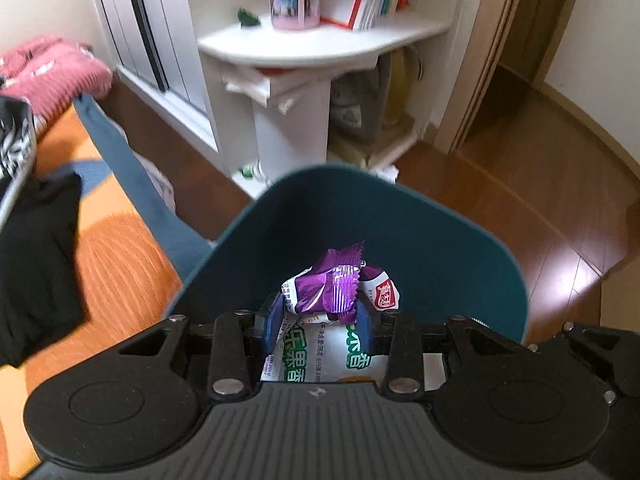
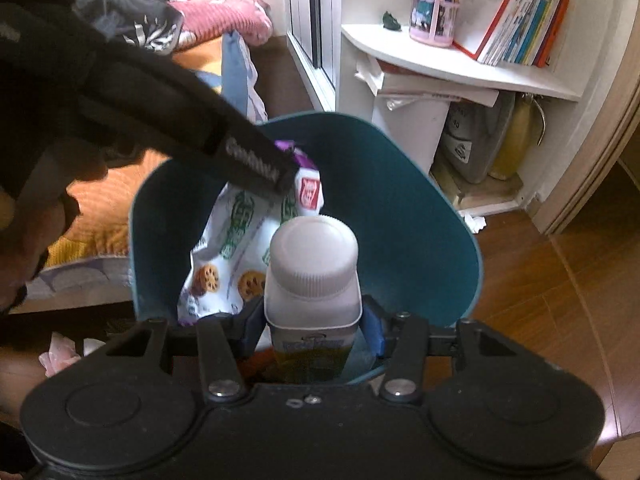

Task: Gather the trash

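Observation:
My left gripper (image 1: 320, 330) is shut on a snack wrapper (image 1: 326, 348), white with green print and a crumpled purple end (image 1: 336, 284), held over the open teal trash bin (image 1: 440, 248). In the right wrist view the left gripper (image 2: 286, 178) reaches in from the upper left and the wrapper (image 2: 236, 240) hangs from it inside the bin (image 2: 420, 200). My right gripper (image 2: 310, 328) is shut on a white-capped bottle (image 2: 314, 272), held above the bin's near rim.
A bed with an orange cover (image 1: 108, 248), black clothing (image 1: 36, 264) and a pink blanket (image 1: 52, 68) lies left. A white corner shelf (image 1: 320, 44) with books (image 2: 520, 20) and a pencil cup (image 2: 434, 20) stands behind the bin. Wooden floor (image 1: 540, 208) spreads to the right.

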The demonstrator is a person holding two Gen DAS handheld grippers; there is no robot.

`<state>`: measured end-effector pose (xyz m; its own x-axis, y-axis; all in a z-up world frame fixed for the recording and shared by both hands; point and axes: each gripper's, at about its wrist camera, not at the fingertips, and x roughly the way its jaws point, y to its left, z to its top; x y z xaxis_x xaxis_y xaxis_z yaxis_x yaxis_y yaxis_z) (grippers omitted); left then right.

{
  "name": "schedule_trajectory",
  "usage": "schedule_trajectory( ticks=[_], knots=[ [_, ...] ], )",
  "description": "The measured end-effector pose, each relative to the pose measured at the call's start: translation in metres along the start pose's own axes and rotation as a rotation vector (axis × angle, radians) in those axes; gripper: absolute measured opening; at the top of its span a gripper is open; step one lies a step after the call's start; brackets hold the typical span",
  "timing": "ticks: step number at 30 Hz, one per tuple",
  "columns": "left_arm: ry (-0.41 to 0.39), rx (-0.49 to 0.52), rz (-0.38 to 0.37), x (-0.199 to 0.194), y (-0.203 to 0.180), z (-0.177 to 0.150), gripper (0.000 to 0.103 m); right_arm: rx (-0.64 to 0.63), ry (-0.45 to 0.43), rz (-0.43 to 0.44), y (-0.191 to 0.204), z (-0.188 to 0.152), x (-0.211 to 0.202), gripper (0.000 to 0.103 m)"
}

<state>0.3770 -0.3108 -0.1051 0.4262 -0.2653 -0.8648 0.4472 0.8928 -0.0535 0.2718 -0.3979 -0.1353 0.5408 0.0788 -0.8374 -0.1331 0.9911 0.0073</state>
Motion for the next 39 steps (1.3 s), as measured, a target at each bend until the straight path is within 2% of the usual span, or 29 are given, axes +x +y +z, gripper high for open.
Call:
schedule_trajectory(
  ticks=[3,7,12,15,26,28,36,39],
  knots=[
    [0.036,-0.015,-0.008,0.012,0.001,-0.004,0.039,0.007,0.002,0.002,-0.001,-0.002,0.005,0.050],
    [0.076,-0.029,-0.016,0.022,0.003,-0.010,0.049,0.014,0.008,-0.004,-0.002,-0.002,0.007,0.050],
    [0.067,-0.045,-0.038,0.016,0.006,-0.016,0.059,0.013,0.004,-0.006,-0.002,-0.002,0.002,0.050],
    [0.054,-0.041,-0.044,0.005,0.008,-0.020,0.059,0.013,-0.007,0.003,0.000,0.000,-0.005,0.050],
    [-0.034,-0.075,-0.062,-0.081,0.039,-0.049,0.060,-0.036,-0.077,0.041,0.032,0.000,-0.062,0.051],
    [-0.055,-0.083,-0.059,-0.099,0.043,-0.056,0.068,-0.047,-0.091,0.052,0.040,-0.001,-0.074,0.051],
    [-0.139,-0.134,-0.047,-0.172,0.074,-0.093,0.071,-0.127,-0.143,0.123,0.091,0.000,-0.118,0.051],
    [-0.160,-0.158,-0.039,-0.195,0.090,-0.113,0.078,-0.150,-0.152,0.164,0.110,-0.002,-0.129,0.051]
  ],
)
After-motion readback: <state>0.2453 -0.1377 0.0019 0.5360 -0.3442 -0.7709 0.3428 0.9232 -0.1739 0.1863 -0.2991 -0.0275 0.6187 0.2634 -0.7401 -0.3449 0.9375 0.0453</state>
